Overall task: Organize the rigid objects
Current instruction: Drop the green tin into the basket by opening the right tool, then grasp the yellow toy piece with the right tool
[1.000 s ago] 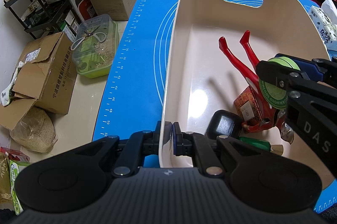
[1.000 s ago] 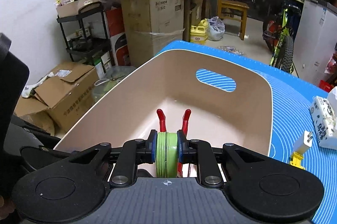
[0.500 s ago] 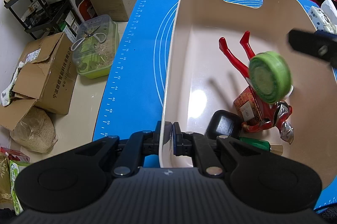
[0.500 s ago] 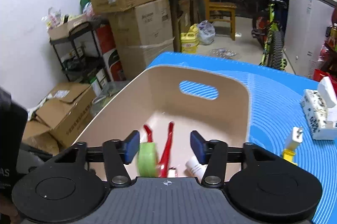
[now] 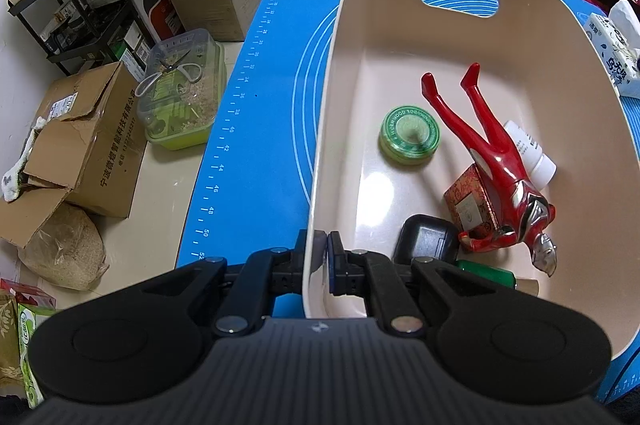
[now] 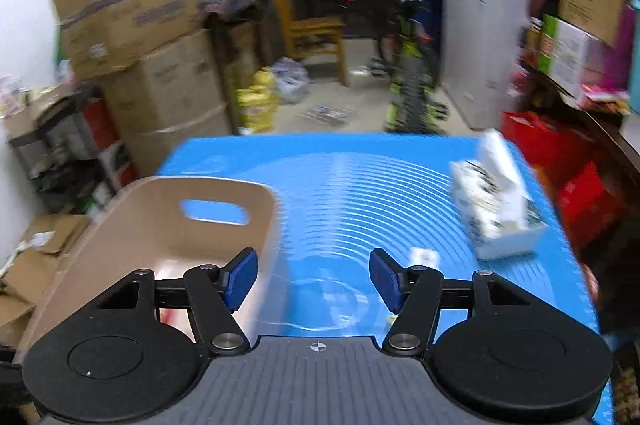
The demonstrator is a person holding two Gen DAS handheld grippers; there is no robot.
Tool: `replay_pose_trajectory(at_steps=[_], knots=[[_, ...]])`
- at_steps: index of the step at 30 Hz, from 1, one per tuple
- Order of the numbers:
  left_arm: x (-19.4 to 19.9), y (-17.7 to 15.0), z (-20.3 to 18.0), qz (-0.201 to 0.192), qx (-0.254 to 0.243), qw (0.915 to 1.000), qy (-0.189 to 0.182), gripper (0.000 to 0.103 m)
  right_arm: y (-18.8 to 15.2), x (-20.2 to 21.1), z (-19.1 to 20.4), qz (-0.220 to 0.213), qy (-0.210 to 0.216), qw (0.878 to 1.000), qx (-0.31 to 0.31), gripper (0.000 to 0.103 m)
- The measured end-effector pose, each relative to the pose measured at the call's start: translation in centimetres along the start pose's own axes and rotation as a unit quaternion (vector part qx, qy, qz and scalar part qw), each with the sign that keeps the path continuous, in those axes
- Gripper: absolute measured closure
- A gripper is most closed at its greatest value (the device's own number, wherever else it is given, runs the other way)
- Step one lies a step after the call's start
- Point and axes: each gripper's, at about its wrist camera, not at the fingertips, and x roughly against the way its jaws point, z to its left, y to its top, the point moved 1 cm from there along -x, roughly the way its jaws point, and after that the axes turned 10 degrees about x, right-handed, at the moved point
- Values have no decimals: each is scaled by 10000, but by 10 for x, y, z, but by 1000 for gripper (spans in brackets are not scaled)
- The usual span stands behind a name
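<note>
A beige bin [image 5: 552,37] stands on the blue mat [image 5: 256,113]. My left gripper [image 5: 322,257] is shut on the bin's near left rim. Inside the bin lie a green round tin [image 5: 409,135], a red figure [image 5: 492,161], a patterned red box [image 5: 470,203], a black case [image 5: 426,239], a white bottle [image 5: 528,151] and a green item [image 5: 488,275]. In the blurred right wrist view, my right gripper [image 6: 314,277] hangs over the mat just right of the bin [image 6: 132,237], its jaws opening with nothing between them. A small white plug [image 6: 424,259] lies behind its right finger.
A tissue box [image 6: 496,213] sits at the mat's right side. Left of the table, on the floor, are cardboard boxes [image 5: 80,145], a clear container with scissors [image 5: 180,93] and a black rack [image 5: 72,13]. A bicycle [image 6: 412,81] and a wooden chair [image 6: 312,33] stand beyond the far edge.
My right gripper let go of the green tin, which dropped onto the bin floor. The gripper then swung right, out of the bin and over the mat. The left gripper kept its hold.
</note>
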Motion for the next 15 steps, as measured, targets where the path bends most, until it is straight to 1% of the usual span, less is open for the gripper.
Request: replay_pose_trajectory(at_steps=[5,8,15], knots=[[0,-1,-1,-1,-1,10000,-2,93,-25,-33,-35,490,-386,9973,-393,34],[-1,-1,-1,-4,-6,10000,1,93,-38,-48,-46,698,-525,9947,-550,34],[0,-1,-1,-9,-15,10000,10,93,-58,-71,-53,1014,-546,9910,-686,34]])
